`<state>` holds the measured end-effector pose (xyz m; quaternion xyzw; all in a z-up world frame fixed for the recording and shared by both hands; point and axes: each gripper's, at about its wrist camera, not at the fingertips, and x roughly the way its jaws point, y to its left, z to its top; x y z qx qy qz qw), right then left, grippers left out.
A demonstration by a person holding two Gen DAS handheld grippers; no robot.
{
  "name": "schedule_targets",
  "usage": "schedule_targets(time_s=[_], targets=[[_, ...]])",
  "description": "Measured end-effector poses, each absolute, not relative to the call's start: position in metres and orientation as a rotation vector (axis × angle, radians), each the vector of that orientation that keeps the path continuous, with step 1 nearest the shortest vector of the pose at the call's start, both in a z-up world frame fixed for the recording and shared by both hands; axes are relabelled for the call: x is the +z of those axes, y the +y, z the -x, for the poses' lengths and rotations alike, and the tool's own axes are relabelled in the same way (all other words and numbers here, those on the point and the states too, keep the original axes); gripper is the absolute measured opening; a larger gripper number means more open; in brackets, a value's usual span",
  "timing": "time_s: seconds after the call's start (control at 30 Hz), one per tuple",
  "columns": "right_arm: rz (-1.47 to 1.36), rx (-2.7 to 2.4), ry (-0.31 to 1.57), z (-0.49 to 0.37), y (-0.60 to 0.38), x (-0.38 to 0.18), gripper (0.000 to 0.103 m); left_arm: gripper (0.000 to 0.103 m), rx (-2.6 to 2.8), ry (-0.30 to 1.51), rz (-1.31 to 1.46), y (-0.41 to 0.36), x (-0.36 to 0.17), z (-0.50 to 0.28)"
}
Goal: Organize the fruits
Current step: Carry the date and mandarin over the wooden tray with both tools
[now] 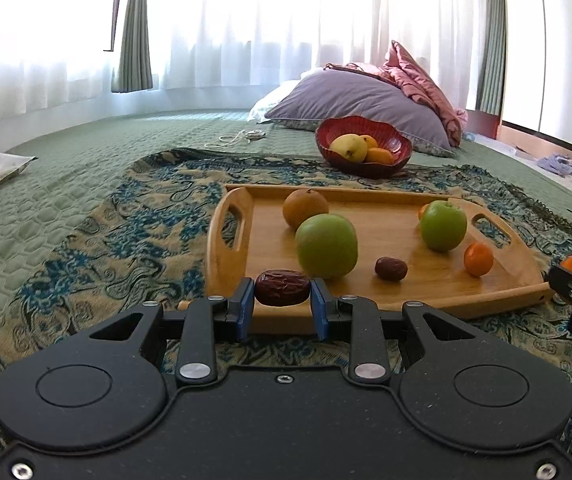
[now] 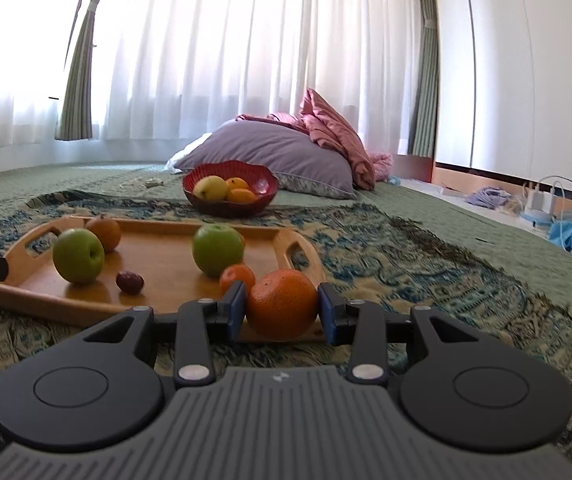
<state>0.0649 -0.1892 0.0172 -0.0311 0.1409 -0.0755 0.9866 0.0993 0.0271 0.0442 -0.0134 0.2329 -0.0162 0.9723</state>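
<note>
Wrinkled dried date [image 1: 282, 288], pinched by left gripper [image 1: 282, 300], may slip; right gripper [image 2: 282, 309] clamps tangerine [image 2: 282, 304]; red bowl [image 2: 268, 192] at twelve o'clock.

Black claw [image 1: 282, 306] – blue pads [image 1: 244, 310], silver screws, round housings

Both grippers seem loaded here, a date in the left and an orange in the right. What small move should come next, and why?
Probably carry the orange forward over the wooden tray toward the red bowl. The right gripper is shut on it, and the bowl already holds yellow and orange fruit. The left gripper, shut on the date, can likely wait at the tray's near edge.
</note>
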Motion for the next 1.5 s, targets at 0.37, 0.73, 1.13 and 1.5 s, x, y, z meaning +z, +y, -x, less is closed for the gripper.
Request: schedule_targets(time_s=[0.37, 0.73, 1.13, 1.5], targets=[[0.060, -0.089, 0.267, -0.088, -0.173, 0.024, 0.044, 0.029, -0.075, 0.457, 0.014, 0.011, 0.053, -0.117], [0.067, -0.033, 0.263, -0.122, -0.157, 0.031, 0.044, 0.029, -0.106, 0.450, 0.015, 0.005, 0.066, -0.148], [0.051, 0.014, 0.280, -0.161, -0.146, 0.034, 0.044, 0.029, -0.141, 0.466, 0.029, 0.005, 0.076, -0.196], [0.063, 0.044, 0.316, -0.191, -0.142, 0.026, 0.044, 0.029, -0.161, 0.522, 0.034, 0.006, 0.074, -0.239]])
